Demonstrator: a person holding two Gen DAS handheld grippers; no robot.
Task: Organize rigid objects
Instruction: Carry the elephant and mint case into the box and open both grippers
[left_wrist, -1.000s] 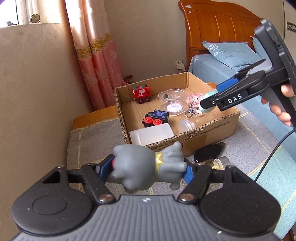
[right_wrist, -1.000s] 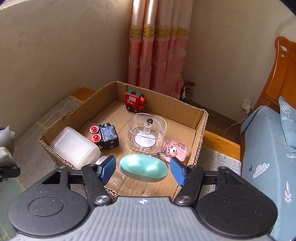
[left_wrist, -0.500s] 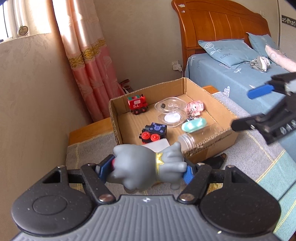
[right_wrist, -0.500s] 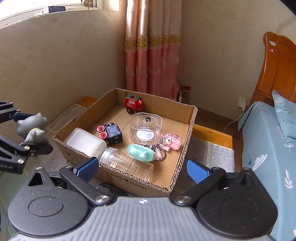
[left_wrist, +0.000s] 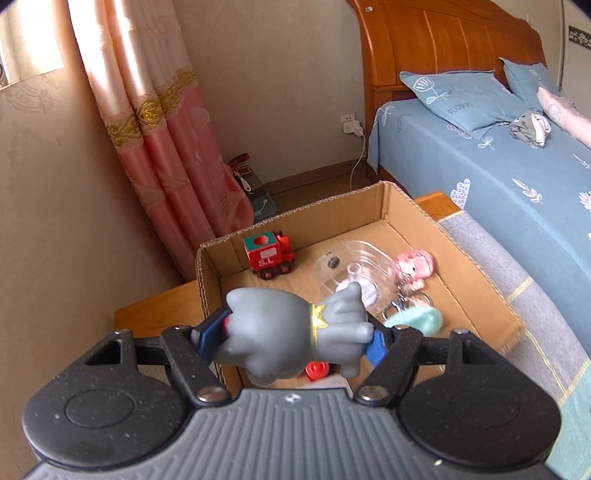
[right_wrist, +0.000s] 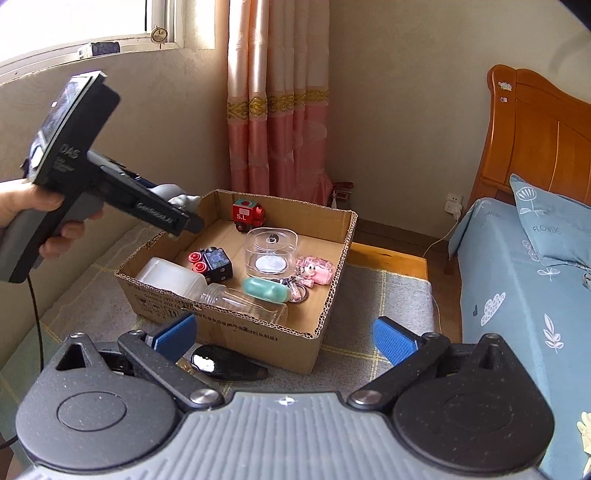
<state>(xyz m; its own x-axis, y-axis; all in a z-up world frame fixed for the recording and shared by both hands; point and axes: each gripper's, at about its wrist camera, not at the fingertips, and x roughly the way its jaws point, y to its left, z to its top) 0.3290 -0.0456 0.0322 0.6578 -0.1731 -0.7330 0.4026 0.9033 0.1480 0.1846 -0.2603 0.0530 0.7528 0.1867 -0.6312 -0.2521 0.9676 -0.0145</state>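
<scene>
My left gripper (left_wrist: 291, 338) is shut on a grey toy figure (left_wrist: 288, 332) with a gold collar and holds it above the near left part of the cardboard box (left_wrist: 476, 273). It also shows in the right wrist view (right_wrist: 177, 199), over the box's left wall (right_wrist: 155, 236). My right gripper (right_wrist: 282, 338) is open and empty, pulled back in front of the box. In the box lie a red toy train (right_wrist: 248, 217), a black toy with red wheels (right_wrist: 212, 260), a clear round case (right_wrist: 270, 251), a mint oval case (right_wrist: 264, 288), a pink keychain (right_wrist: 314, 269), a white container (right_wrist: 171, 277) and a clear jar (right_wrist: 243, 302).
A black glossy object (right_wrist: 225, 363) lies on the grey mat (right_wrist: 384, 295) in front of the box. A bed with blue bedding (right_wrist: 524, 288) stands to the right. A pink curtain (right_wrist: 277, 107) and a beige wall (right_wrist: 44, 122) lie behind and left.
My right gripper let go of the mint oval case into the box, opened and drew back. My left gripper carried the grey toy forward over the box.
</scene>
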